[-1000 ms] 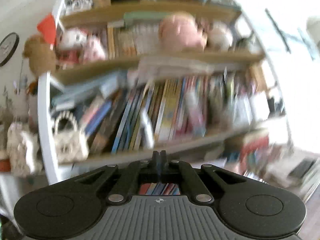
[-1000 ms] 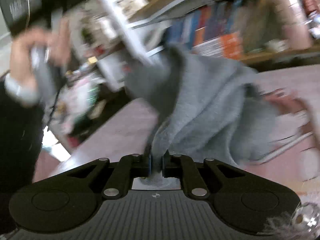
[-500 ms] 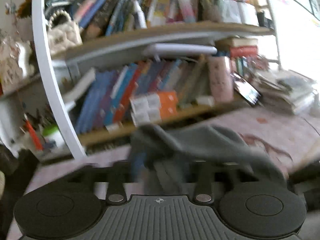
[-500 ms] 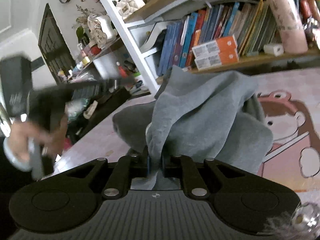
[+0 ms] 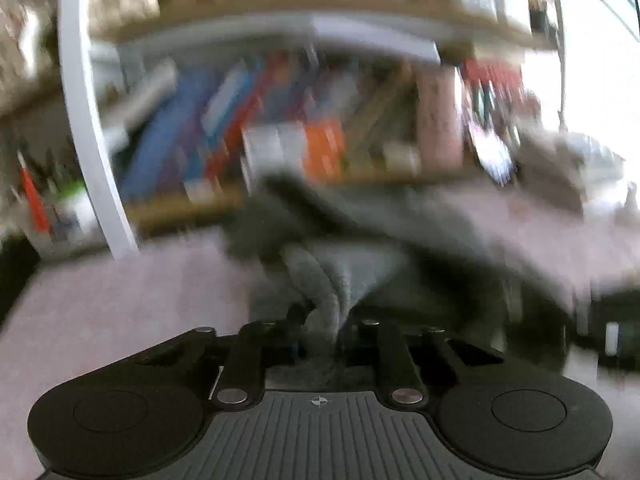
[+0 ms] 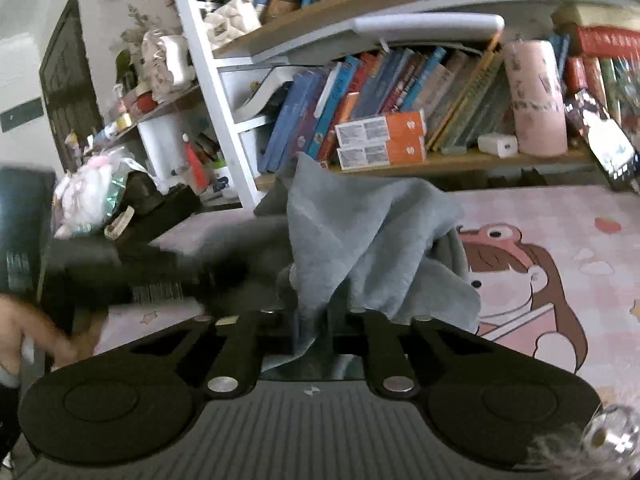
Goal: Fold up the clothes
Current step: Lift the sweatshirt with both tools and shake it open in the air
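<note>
Your right gripper [image 6: 316, 322] is clamped on a fold of the grey garment [image 6: 372, 232], with the cloth pinched between its two fingers. From that pinch the fabric rises up and away from you to a peaked corner pointing toward the far bookshelf [image 6: 400, 48], then falls off to the right in loose folds. No single long axis can be read, since the piece is bunched rather than laid flat.

Your left gripper [image 5: 322, 334] also has a roll of the same grey garment [image 5: 324, 280] between its fingers and appears closed on it, though this view is heavily blurred. Here the cloth stretches from the pinch toward the far right as a dark, smeared band.

The garment is a soft, fleecy grey knit, lighter on one face and darker in the shaded folds. It hangs partly lifted over the pink cartoon mat [image 6: 560, 264], its lower folds near or on the mat just beyond your right gripper.

At the left of the right wrist view, your left hand [image 6: 36, 332] shows blurred on its gripper handle. Books, two orange boxes [image 6: 380, 140] and a pink cylinder [image 6: 534, 100] stand on the far shelf.
</note>
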`<act>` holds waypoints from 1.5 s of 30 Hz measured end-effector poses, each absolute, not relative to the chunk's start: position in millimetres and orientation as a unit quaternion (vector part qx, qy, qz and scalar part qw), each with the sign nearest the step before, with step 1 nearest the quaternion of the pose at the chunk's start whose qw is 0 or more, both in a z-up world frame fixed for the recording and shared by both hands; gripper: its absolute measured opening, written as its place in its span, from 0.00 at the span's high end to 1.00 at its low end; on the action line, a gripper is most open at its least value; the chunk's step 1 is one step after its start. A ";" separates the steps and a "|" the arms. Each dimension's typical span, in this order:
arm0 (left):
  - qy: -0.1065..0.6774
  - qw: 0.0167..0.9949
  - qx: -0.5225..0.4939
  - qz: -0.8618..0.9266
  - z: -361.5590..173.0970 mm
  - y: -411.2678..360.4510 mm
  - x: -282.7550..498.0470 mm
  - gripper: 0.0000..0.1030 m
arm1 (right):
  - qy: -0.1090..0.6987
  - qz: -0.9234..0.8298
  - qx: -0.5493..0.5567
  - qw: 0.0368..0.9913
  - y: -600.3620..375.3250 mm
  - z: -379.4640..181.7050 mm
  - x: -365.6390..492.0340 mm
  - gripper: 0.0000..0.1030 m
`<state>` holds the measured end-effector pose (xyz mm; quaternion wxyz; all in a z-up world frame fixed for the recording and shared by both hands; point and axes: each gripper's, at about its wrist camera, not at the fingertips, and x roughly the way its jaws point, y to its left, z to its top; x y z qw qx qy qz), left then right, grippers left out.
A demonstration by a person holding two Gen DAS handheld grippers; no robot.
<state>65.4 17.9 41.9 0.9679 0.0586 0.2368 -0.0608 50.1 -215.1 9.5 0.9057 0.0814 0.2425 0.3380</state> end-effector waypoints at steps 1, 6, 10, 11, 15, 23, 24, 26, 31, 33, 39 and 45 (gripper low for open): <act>0.208 0.975 0.054 -0.052 60.0 19.7 68.6 0.86 | 0.240 0.344 0.086 0.903 -216.5 10.0 48.8 0.93; 0.046 0.989 0.141 0.007 139.2 -14.8 69.5 0.87 | 0.236 0.430 0.137 0.861 -221.0 14.2 41.7 0.94; -0.028 0.977 0.203 0.056 150.8 -39.0 69.7 0.87 | 0.268 0.492 0.179 0.808 -216.1 11.0 43.2 0.94; -0.008 0.973 0.220 0.070 143.2 -38.6 84.2 0.87 | 0.280 0.494 0.175 0.805 -212.5 8.7 43.4 0.94; 0.166 0.954 0.228 0.101 94.5 -12.9 158.4 0.79 | 0.350 0.485 0.142 0.788 -193.6 -7.9 48.7 0.94; 0.201 0.949 0.207 0.127 53.8 35.4 146.4 0.13 | 0.372 0.471 0.111 0.792 -183.3 -15.2 48.8 0.89; 0.190 0.951 0.207 0.126 59.3 39.2 139.4 0.13 | 0.373 0.468 0.109 0.793 -182.5 -15.1 48.6 0.89; 0.187 0.951 0.205 0.134 61.9 48.2 126.5 0.13 | 0.368 0.462 0.109 0.800 -183.9 -13.4 48.3 0.89; 0.229 0.951 0.163 0.132 47.9 69.9 93.1 0.13 | 0.325 0.432 0.113 0.834 -195.6 -2.0 47.5 0.70; 0.251 0.948 0.142 0.132 34.8 75.8 79.4 0.13 | 0.302 0.414 0.108 0.852 -200.6 2.9 45.7 0.66; 0.286 0.949 0.070 0.112 10.8 91.2 55.4 0.24 | 0.255 0.371 0.083 0.889 -203.2 7.7 43.0 0.65; 0.306 0.948 -0.021 0.088 6.0 103.3 67.2 0.39 | 0.243 0.349 0.051 0.904 -200.2 4.1 43.2 0.66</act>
